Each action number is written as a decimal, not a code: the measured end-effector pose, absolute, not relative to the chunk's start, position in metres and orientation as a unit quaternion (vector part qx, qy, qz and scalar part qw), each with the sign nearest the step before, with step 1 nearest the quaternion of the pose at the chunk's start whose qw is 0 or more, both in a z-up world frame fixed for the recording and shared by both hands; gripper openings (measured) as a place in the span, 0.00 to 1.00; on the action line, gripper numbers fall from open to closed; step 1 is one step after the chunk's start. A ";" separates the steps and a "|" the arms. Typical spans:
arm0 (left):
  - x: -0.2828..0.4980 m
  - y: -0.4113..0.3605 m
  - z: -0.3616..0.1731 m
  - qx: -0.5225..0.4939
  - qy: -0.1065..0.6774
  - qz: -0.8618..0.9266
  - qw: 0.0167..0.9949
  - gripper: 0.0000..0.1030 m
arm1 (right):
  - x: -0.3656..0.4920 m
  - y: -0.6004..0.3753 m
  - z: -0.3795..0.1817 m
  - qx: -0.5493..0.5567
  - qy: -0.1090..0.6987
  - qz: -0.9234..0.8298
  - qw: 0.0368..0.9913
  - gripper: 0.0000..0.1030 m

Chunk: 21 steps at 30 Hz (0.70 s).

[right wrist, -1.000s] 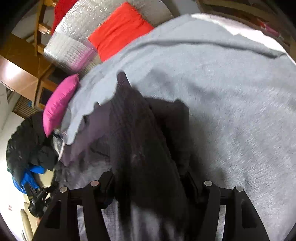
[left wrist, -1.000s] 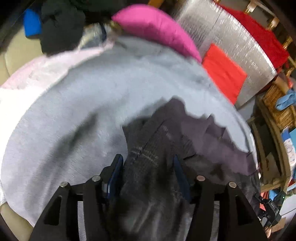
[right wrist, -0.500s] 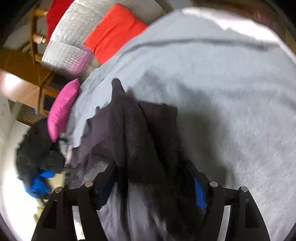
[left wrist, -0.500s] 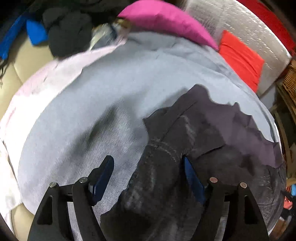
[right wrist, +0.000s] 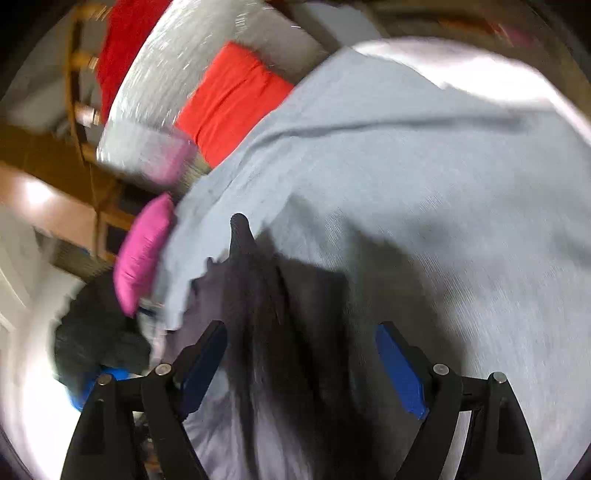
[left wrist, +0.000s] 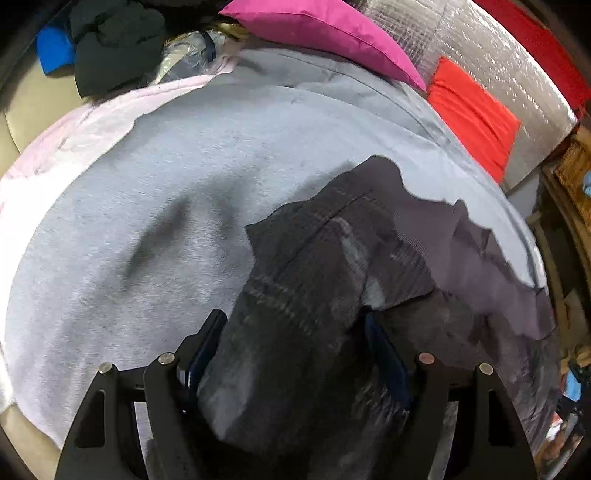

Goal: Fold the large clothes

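L gripper [left wrist: 291,343]: jaws wide, just been opening; dark garment [left wrist: 314,295] bunched between the pads, fabric brushes the left pad, right pad partly tucked behind a fold – no firm pinch seen. R gripper [right wrist: 301,354]: jaws wide too, just been opening further; same dark garment runs up between them as a ridge, right pad [right wrist: 400,373] clear of the cloth w/ a gap, left pad close beside it.

Garment lies on a grey blanket [left wrist: 166,221], toward its near/right part in the L view; its jagged far edge ends well short of the blanket's far hem. Big open grey area left of the garment in L view, right of it in R view. Pale pink sheet [left wrist: 74,136] shows past the blanket's left edge.

Beyond far hem: magenta cushion [left wrist: 325,33], red cushion [left wrist: 476,114], silver quilted cover [left wrist: 491,55], black clothes heap [left wrist: 114,48].

R view motion-blurred, esp. at the rim; garment's near end cut off under both grippers. Garment type hard to tell.
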<state>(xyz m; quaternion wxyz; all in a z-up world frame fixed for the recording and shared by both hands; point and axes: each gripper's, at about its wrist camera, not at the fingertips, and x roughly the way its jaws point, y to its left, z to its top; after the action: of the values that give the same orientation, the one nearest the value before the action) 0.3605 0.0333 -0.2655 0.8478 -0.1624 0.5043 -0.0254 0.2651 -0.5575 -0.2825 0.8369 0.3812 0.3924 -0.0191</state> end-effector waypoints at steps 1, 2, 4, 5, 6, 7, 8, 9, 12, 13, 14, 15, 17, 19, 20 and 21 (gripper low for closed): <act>0.363 0.033 -0.267 -0.169 0.502 -0.025 0.848 0.75 | 0.277 -0.551 -0.278 0.360 0.390 -0.016 0.847 0.83; 0.366 0.032 -0.269 -0.171 0.506 -0.021 0.845 0.75 | 0.284 -0.548 -0.275 0.351 0.390 -0.010 0.852 0.83; 0.371 0.028 -0.272 -0.171 0.510 -0.023 0.843 0.74 | 0.304 -0.541 -0.277 0.350 0.397 0.005 0.849 0.83; 0.374 0.025 -0.272 -0.164 0.506 -0.025 0.847 0.71 | 0.315 -0.537 -0.282 0.349 0.405 0.007 0.845 0.83; 0.376 0.021 -0.272 -0.151 0.501 -0.023 0.852 0.70 | 0.327 -0.532 -0.287 0.342 0.417 0.006 0.842 0.83; 0.378 0.019 -0.272 -0.141 0.498 -0.021 0.855 0.69 | 0.337 -0.526 -0.292 0.332 0.425 0.004 0.842 0.83; 0.381 0.015 -0.273 -0.134 0.495 -0.021 0.858 0.69 | 0.344 -0.520 -0.296 0.321 0.430 -0.001 0.844 0.83; 0.386 0.012 -0.275 -0.128 0.490 -0.022 0.862 0.69 | 0.353 -0.513 -0.297 0.304 0.431 -0.008 0.849 0.81; 0.401 0.007 -0.283 -0.130 0.493 -0.020 0.860 0.69 | 0.376 -0.498 -0.304 0.253 0.453 -0.050 0.853 0.39; 0.406 0.006 -0.284 -0.132 0.491 -0.021 0.861 0.69 | 0.377 -0.497 -0.304 0.248 0.448 -0.061 0.857 0.36; 0.412 0.004 -0.284 -0.131 0.491 -0.023 0.861 0.70 | 0.378 -0.497 -0.302 0.249 0.439 -0.067 0.861 0.32; 0.418 0.002 -0.285 -0.133 0.492 -0.022 0.860 0.71 | 0.378 -0.499 -0.300 0.253 0.429 -0.077 0.864 0.29; 0.426 -0.002 -0.286 -0.133 0.494 -0.025 0.859 0.74 | 0.379 -0.508 -0.300 0.261 0.414 -0.101 0.866 0.28; 0.429 -0.005 -0.287 -0.125 0.497 -0.022 0.858 0.75 | 0.384 -0.517 -0.317 0.279 0.437 -0.101 0.849 0.28; 0.428 -0.006 -0.285 -0.121 0.497 -0.021 0.859 0.75 | 0.381 -0.522 -0.324 0.294 0.445 -0.096 0.841 0.28; 0.425 -0.007 -0.282 -0.117 0.496 -0.021 0.860 0.75 | 0.378 -0.526 -0.324 0.310 0.438 -0.090 0.839 0.30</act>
<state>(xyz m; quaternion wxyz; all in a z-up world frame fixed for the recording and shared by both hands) 0.4252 -0.0070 -0.2817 0.8603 -0.1170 0.4958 -0.0211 0.3776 -0.5256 -0.3245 0.8394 0.3095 0.4377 -0.0901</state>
